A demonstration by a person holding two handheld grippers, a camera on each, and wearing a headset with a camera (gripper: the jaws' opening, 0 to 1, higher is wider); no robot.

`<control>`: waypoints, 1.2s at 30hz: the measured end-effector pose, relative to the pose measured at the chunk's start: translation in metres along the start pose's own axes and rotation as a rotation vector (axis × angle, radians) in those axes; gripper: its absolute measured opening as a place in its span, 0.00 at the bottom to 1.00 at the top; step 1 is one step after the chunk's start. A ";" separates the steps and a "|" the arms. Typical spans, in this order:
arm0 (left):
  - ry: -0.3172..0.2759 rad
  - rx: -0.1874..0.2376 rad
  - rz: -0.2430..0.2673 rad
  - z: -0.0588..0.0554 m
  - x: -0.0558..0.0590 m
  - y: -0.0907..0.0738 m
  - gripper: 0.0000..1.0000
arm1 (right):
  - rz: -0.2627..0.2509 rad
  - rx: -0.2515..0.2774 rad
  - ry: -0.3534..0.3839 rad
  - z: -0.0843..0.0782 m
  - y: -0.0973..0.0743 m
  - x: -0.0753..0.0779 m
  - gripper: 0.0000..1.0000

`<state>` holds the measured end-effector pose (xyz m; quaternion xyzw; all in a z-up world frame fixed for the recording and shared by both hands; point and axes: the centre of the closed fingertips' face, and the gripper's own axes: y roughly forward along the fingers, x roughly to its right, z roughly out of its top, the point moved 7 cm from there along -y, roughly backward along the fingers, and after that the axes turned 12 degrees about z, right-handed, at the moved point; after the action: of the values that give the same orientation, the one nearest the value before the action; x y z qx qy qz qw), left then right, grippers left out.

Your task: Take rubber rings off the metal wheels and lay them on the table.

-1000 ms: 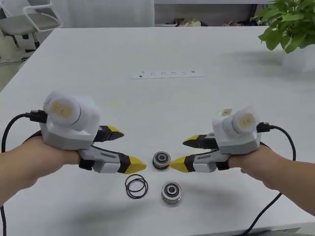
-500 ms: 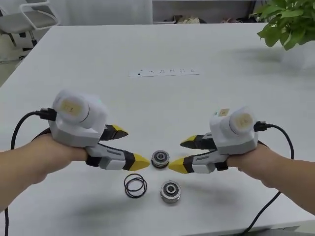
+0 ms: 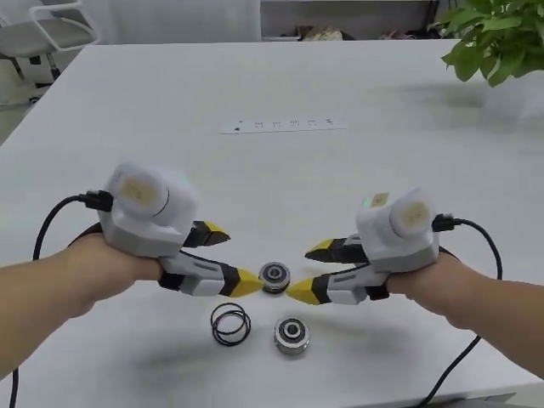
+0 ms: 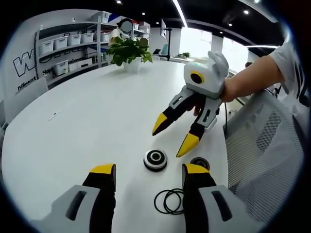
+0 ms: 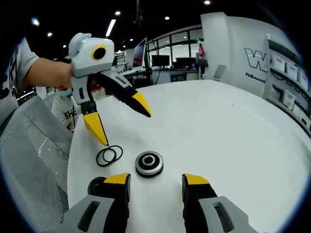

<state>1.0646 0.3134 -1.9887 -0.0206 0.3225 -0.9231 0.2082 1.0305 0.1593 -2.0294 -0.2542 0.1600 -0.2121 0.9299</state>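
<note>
A metal wheel with a dark band lies flat on the white table, between the two grippers. My left gripper is open, its lower tip just left of this wheel. My right gripper is open too, its lower tip just to the wheel's right. A second wheel lies nearer the front edge, with black rubber rings flat on the table to its left. In the left gripper view the wheel sits ahead of my open left gripper. In the right gripper view the wheel sits just beyond my open right gripper.
A white power strip lies mid-table, farther back. A potted plant stands at the far right corner and a chair beyond the far left corner. Cables trail from both grippers toward the table's front edge.
Both grippers have edged inward toward the wheel between them, the left one more. Wheels and rings have stayed put; the head camera has shifted slightly.
</note>
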 end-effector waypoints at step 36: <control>0.090 -0.042 -0.072 -0.002 0.017 0.039 0.27 | 0.016 -0.017 0.006 -0.006 0.009 -0.001 0.34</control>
<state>1.0630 0.2796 -2.0153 0.0051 0.3500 -0.9231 0.1594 1.0299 0.1641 -2.0391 -0.2601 0.1665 -0.2040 0.9290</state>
